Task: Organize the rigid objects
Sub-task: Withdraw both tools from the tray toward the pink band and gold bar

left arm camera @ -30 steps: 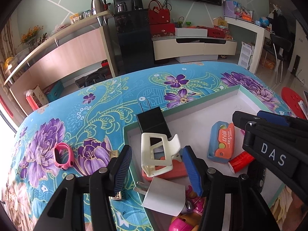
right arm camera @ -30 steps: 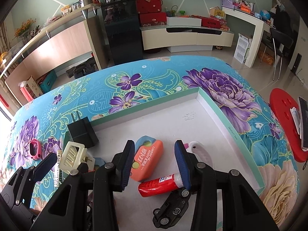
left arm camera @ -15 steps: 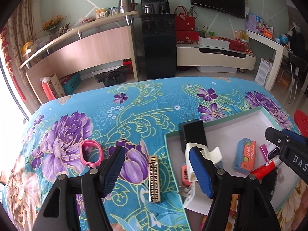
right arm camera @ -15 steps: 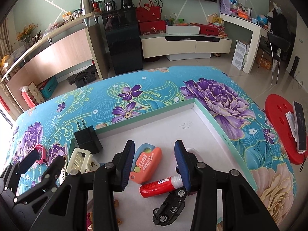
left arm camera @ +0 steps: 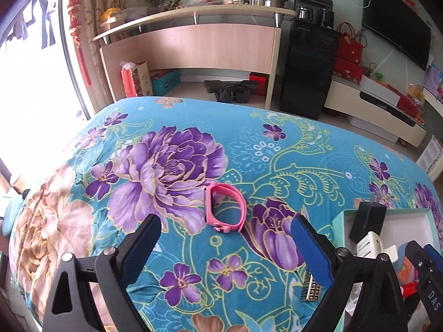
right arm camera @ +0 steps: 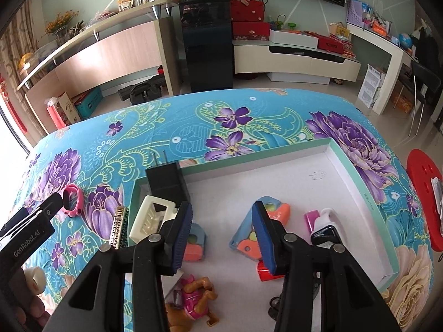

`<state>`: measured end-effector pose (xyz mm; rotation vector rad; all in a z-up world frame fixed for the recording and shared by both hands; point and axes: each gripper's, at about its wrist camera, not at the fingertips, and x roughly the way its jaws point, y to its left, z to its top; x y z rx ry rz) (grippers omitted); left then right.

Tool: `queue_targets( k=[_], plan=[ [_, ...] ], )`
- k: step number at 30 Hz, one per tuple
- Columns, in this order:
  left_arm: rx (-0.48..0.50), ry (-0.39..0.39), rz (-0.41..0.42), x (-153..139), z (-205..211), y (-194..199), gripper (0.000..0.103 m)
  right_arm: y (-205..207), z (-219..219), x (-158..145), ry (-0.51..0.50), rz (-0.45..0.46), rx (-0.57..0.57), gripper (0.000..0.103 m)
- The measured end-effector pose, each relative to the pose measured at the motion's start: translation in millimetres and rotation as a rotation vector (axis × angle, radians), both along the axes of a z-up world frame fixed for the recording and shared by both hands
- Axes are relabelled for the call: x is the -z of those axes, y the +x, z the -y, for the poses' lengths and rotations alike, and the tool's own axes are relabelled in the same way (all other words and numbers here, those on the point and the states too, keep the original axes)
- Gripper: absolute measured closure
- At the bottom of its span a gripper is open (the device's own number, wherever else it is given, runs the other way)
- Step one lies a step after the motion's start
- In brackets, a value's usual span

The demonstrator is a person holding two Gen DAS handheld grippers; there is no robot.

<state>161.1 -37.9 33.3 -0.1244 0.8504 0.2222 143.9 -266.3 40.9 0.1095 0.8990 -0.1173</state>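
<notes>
The left tongs (left arm camera: 224, 249) hang released over the floral blue cloth of the worktop (left arm camera: 177, 144), jaws spread wide with nothing between them. The pink wristband (left arm camera: 225, 211) lies flat on the cloth just ahead of the gap, at 12 o'clock from the tongs, with bare cloth all round it and the worktop's far edge well beyond. At 4 o'clock from the left tongs, a small gold patterned bar (left arm camera: 311, 290) lies on the cloth, partly hidden by the right-hand jaw, near the box's left wall.

The right tongs (right arm camera: 221, 232) are also released and empty, over the white floor of the shallow box (right arm camera: 304, 149). A black charger (right arm camera: 166, 184) leans in the box's far-left corner, a cream clip (right arm camera: 151, 220) just below it. An orange-and-blue case (right arm camera: 246, 238), a red tube (right arm camera: 265, 272) and a toy figure (right arm camera: 193, 301) crowd the near part; the far right of the box floor toward 1 o'clock is open.
</notes>
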Motion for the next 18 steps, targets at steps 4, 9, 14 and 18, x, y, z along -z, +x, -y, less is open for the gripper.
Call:
queue_targets(
  k=[4,9,14,18],
  plan=[
    [-0.045,-0.008,-0.010,3,-12,-1,0.000,3,-14,3,0.027,-0.001,-0.036,0.049],
    [-0.088,-0.005,-0.017,5,-24,-1,0.000,7,-33,6,0.034,-0.006,-0.061,0.031],
    [-0.141,-0.013,-0.030,10,-42,-1,0.000,9,-46,7,0.036,0.020,-0.071,0.011],
    [-0.165,-0.023,-0.043,14,-54,-1,0.000,13,-51,13,0.047,0.016,-0.071,0.008]
  ],
)
